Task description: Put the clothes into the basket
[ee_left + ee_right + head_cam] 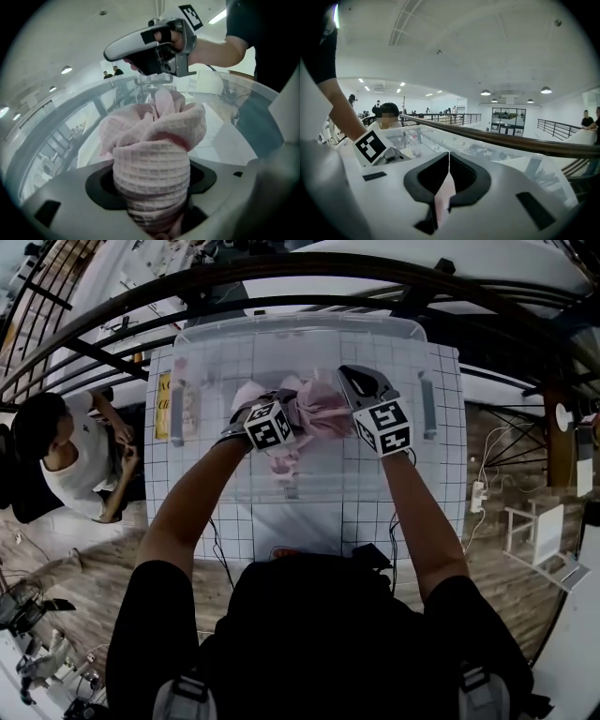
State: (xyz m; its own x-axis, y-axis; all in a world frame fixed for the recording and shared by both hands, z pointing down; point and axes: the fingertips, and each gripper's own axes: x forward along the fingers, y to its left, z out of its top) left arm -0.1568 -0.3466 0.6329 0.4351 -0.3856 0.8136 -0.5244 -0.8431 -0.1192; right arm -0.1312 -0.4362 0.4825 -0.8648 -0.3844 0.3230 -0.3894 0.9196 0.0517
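The left gripper [152,185] clamps a bunched pink cloth [157,133]; the right gripper [449,161] pinches its thin edge, above the middle of the clear basket [300,327].

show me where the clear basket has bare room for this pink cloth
Bare: the basket floor between its near wall and the pink cloth, and the strip along its far wall. Crowded: the middle, where left gripper and right gripper both clamp that bunched cloth.

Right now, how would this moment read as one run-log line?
step: pink cloth held over bin | left gripper: jaws shut on bunched cloth | right gripper: jaws shut on cloth edge | release: not yet
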